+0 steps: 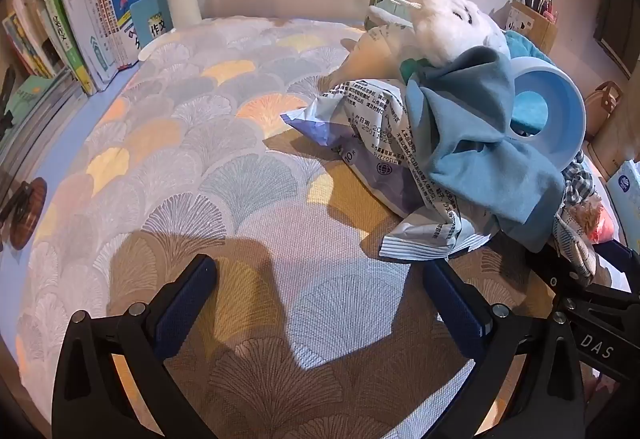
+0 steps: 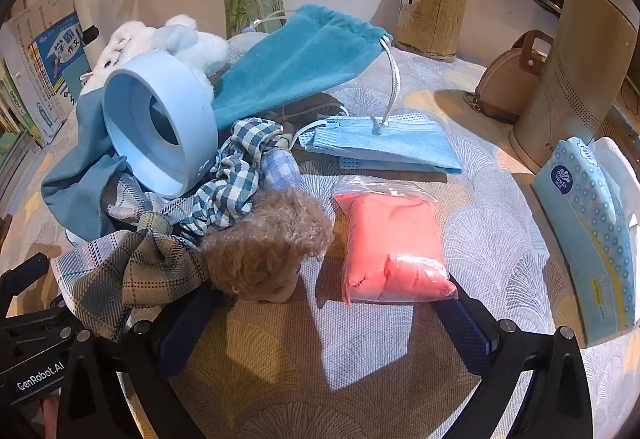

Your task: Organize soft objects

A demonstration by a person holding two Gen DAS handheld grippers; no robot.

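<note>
Soft pile (image 2: 168, 175) sat ahead-left of the right gripper (image 2: 320, 323), ahead-right of the left gripper (image 1: 320, 303). Both jaws gaped wide, holding nothing. Pink bag (image 2: 394, 247) touched the right fingertip (image 2: 466, 323); I'd take it first, centred, squeezing gently and lifting straight up.

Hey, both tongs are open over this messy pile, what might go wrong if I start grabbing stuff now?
1. The hard light blue plastic ring leans on the heap of cloths; tugging the blue cloth beneath may roll it off.
2. The teal drawstring pouch's white cord lies across the blue face mask, so lifting either may drag both.
</note>
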